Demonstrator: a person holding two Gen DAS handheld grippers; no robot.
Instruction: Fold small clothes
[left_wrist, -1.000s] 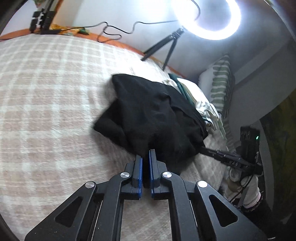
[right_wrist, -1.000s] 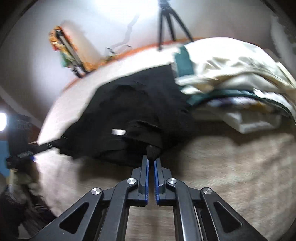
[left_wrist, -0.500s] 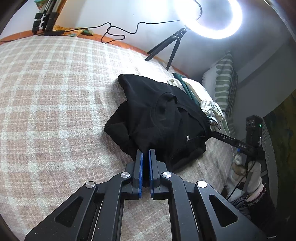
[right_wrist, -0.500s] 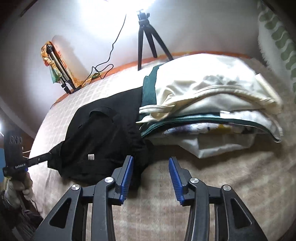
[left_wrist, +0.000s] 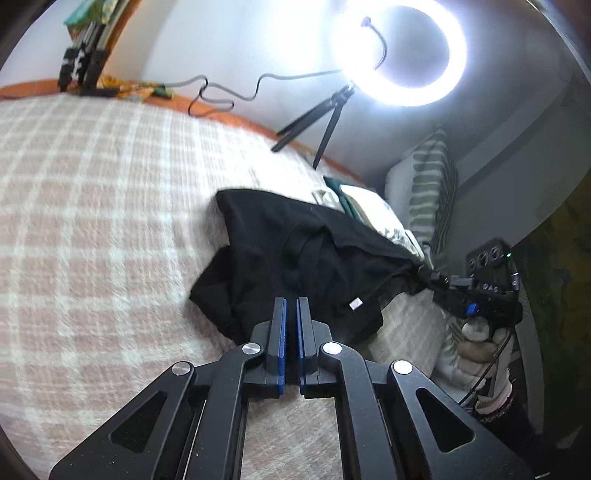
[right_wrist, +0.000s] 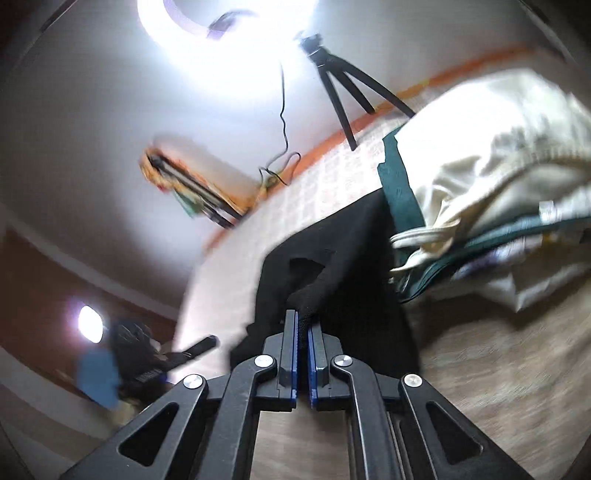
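A black garment (left_wrist: 295, 236) lies crumpled on the checked blanket (left_wrist: 92, 221), with a small white label showing near its front edge. My left gripper (left_wrist: 291, 301) is shut, its blue pads pinching the garment's near edge. In the right wrist view the same black garment (right_wrist: 354, 258) bunches up between the pads of my right gripper (right_wrist: 303, 314), which is shut on it. The right gripper (left_wrist: 428, 275) also shows in the left wrist view, pulling the garment's right corner taut. The left gripper (right_wrist: 212, 341) appears blurred at the lower left of the right wrist view.
A stack of folded cream, green and white clothes (right_wrist: 498, 177) sits just right of the black garment. A striped pillow (left_wrist: 428, 195) leans on the wall behind it. A ring light (left_wrist: 402, 51) on a small tripod (left_wrist: 325, 114) stands at the bed's far edge, its cable trailing left.
The right gripper let go and stood open beside the garment half a second ago; now it is shut on the garment's edge. The left gripper kept its grip and rose slightly.
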